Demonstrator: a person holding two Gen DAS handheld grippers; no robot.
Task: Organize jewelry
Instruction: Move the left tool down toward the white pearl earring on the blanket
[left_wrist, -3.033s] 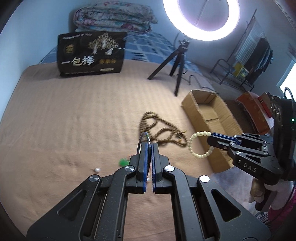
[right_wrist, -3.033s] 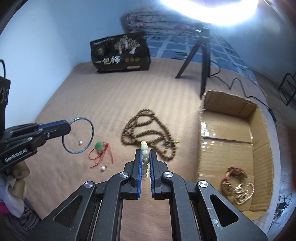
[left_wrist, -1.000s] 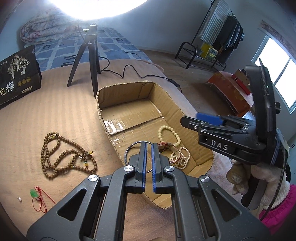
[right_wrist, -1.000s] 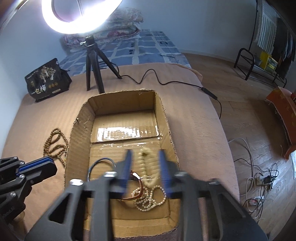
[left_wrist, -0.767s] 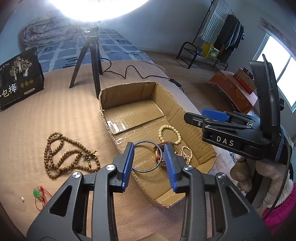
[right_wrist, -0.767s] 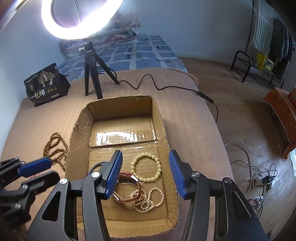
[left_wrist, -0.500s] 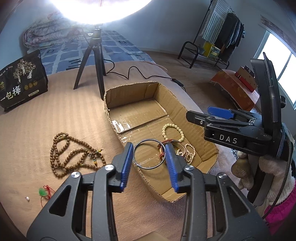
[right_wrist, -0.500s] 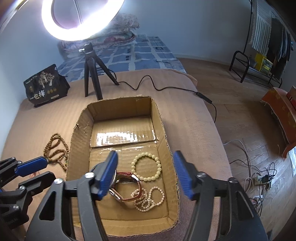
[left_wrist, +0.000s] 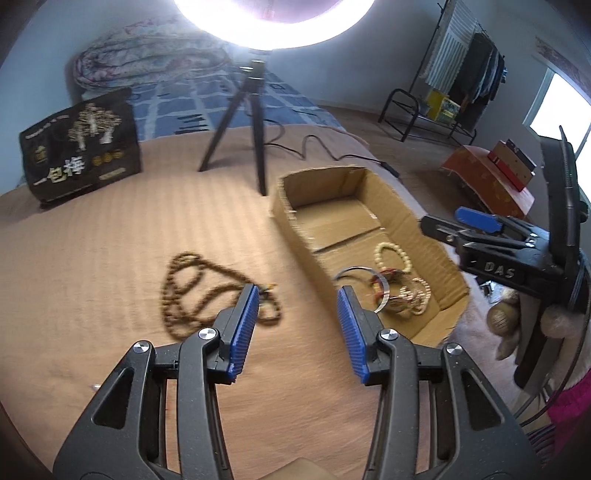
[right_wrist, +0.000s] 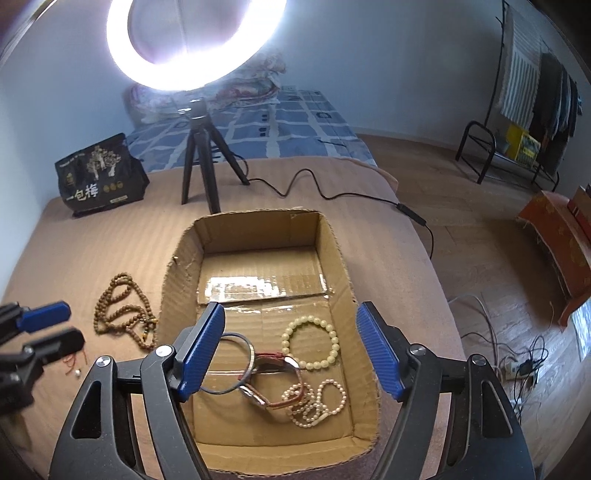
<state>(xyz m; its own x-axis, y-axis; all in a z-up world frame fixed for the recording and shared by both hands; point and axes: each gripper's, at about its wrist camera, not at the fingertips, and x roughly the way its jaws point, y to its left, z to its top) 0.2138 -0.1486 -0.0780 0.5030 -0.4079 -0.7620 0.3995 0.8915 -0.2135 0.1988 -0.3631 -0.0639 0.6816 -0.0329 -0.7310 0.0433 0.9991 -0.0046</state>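
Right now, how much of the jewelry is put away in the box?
Done: the metal bangle, pale bead bracelet, watch and pearl strand lie in the cardboard box. In hand: nothing; the left gripper and right gripper are both open and empty. Left: the brown bead necklace and the red-cord piece on the blanket.

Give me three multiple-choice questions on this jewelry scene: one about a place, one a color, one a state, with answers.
1. Where does the brown bead necklace lie?
A. In the box
B. On the tan blanket beside the box
C. On the floor

2. What color are the gripper pads?
A. Red
B. Green
C. Blue

3. How is the right gripper?
A. Open and empty
B. Shut on a watch
C. Shut on the metal bangle

Answers: B, it rests left of the cardboard box; C, both pads are blue; A, nothing sits between its jaws, and the metal bangle lies in the box.
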